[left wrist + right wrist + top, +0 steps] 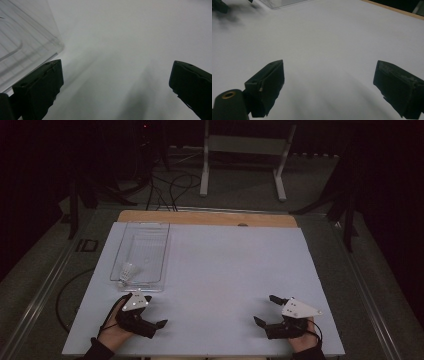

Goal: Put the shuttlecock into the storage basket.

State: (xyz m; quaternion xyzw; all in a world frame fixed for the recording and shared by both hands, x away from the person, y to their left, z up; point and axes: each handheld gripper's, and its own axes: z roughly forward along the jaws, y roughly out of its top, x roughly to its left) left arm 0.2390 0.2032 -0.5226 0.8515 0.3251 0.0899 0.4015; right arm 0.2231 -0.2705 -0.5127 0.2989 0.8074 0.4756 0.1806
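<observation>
Two grippers rested low on the white table (215, 270) when I looked, one at each near corner. From largest down: the table, then the clear plastic tray (150, 237), lying lengthwise toward 12 o'clock on the table's left half, its long axis running near to far. My left gripper (156, 312) lay just short of the tray's near edge, at about 6 o'clock from it, the hand (114, 327) under it, jaws aimed toward 3 o'clock. They stood wide apart with nothing between them; in the left gripper view the tray's corner (30, 42) sat just beside one jaw. My right gripper (266, 310) lay well apart at the near right, jaws aimed toward 9 o'clock, likewise spread wide and empty. Smallest, the white shuttlecock (127, 271) lay inside the tray at its near end; I could not tell which way it pointed.
</observation>
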